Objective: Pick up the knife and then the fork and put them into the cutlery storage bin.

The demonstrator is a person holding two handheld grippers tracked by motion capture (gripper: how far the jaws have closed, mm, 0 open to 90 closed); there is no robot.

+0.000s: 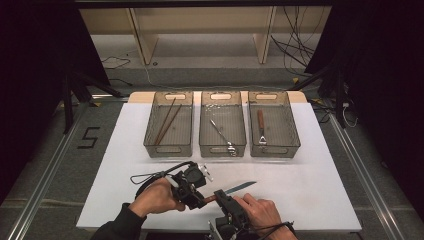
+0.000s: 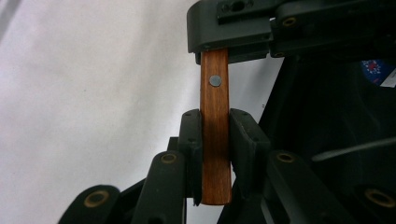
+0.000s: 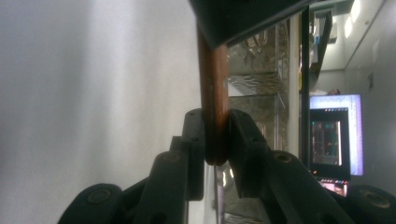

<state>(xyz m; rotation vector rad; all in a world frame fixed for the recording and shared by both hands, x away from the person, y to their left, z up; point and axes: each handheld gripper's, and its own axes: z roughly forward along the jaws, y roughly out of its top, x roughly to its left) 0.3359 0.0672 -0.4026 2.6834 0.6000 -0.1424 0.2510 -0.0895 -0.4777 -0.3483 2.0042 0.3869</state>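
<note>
A: Where's the knife [image 1: 231, 191]?

B: Low over the white table [image 1: 310, 190], near its front edge, held between both hands. Its blade points toward the right and away from the person; the wooden handle [image 2: 215, 126] runs back toward the left gripper [image 1: 194, 199].

A: Is the left gripper gripping it?

B: Yes. In the left gripper view its two black jaws press on either side of the brown handle, a metal rivet [image 2: 215, 80] showing just above the pads.

A: And the right gripper [image 1: 218, 196]?

B: Its jaws are clamped on the same handle; in the right gripper view the handle [image 3: 214, 107] stands between the pads, and both pads touch it. The left gripper's body sits at the top of that view.

A: So the two grippers are close?

B: Just beside each other, on different parts of the handle.

A: What's behind them?

B: Three clear bins in a row. The left bin [image 1: 168, 124] holds chopsticks [image 1: 167, 121], the middle bin [image 1: 222, 124] tongs [image 1: 223, 134], the right bin [image 1: 273, 124] a wooden-handled peeler [image 1: 261, 128].
</note>
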